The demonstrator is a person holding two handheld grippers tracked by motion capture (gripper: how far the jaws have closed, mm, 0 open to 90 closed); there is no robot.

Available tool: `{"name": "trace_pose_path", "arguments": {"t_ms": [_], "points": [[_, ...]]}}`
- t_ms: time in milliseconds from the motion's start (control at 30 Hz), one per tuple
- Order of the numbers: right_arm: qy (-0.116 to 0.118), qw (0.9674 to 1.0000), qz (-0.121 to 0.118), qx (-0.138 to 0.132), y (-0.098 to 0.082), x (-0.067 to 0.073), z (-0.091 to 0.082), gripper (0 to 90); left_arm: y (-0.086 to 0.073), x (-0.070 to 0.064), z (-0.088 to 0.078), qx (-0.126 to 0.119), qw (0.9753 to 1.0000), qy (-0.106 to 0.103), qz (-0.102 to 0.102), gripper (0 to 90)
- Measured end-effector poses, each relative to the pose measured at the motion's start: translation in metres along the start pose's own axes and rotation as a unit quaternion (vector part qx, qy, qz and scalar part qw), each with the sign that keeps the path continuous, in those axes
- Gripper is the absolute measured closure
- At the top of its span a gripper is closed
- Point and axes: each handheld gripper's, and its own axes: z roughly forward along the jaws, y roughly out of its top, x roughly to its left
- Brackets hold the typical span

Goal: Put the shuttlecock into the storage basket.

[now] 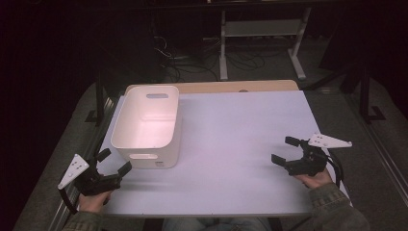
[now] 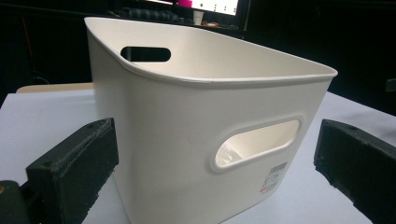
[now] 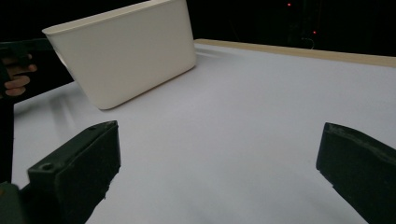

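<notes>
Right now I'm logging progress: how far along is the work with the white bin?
Nothing looks done: the white bin stands upright and empty on the table. In hand: the left gripper, open, faces its near handle slot. Left: grasping it; the right gripper waits open, apart.

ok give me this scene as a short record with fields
surface: white table
thing: white bin, upright, looks empty, handle slots in both ends
bin place: left half of table
left gripper: open, near the bin's near end, not touching
right gripper: open, over bare table at the right, nothing between its jaws
</notes>
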Motion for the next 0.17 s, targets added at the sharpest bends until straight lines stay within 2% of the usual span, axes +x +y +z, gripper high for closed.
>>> {"name": "trace_pose_path", "arguments": {"t_ms": [167], "points": [[-0.008,1.0,0.003,-0.004,-0.0047,-0.0013,-0.0101,0.0,0.0004,-0.0003,0.0008,-0.004,1.0,-0.003,-0.001,0.0]]}}
